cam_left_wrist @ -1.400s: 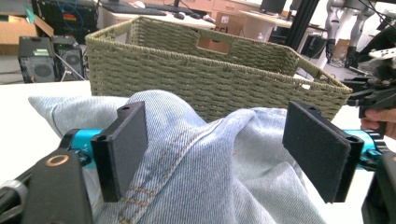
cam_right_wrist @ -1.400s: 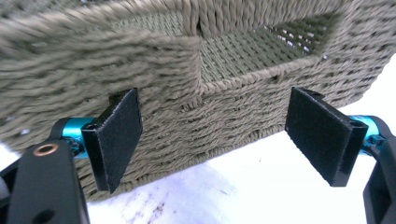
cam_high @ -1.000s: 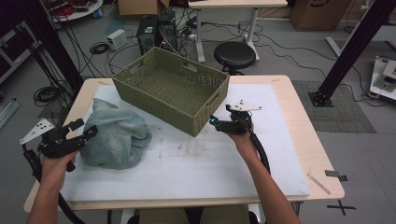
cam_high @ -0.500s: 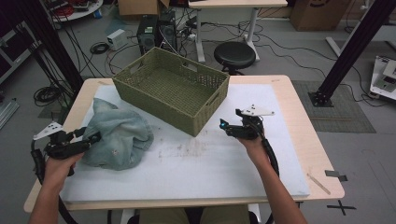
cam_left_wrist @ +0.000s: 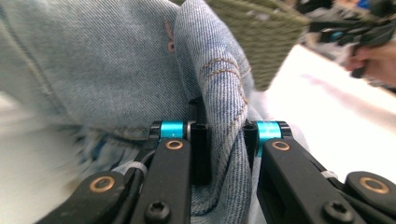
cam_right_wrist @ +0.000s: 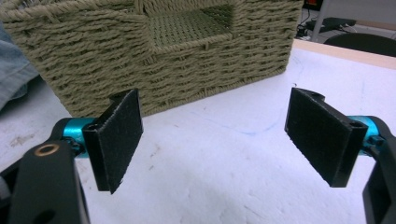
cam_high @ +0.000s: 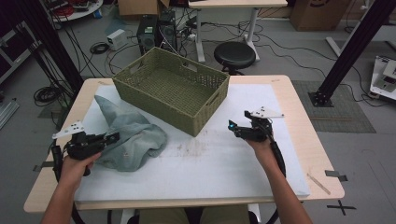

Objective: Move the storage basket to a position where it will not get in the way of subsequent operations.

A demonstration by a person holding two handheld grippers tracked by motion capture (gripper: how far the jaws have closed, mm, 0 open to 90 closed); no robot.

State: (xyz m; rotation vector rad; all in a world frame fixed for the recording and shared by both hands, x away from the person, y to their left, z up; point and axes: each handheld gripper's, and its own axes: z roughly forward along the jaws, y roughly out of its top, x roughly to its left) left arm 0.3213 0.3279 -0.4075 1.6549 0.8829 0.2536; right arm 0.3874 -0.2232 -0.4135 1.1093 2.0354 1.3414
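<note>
Gripping a fold of the denim garment, your left gripper has just closed on it; the cloth lies beside the basket, which looks empty. Your right gripper hovers wide open, holding nothing. Next, lift the denim clear of the rim.

Woven basket on white mat, black stool behind table

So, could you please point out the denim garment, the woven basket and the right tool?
denim garment (cam_high: 133, 140): high view, middle of the crumpled cloth.
woven basket (cam_high: 211, 100): high view, its near side wall beside the handle hole.
right tool (cam_right_wrist: 212, 140): right gripper view, midway between its two open pads.
</note>
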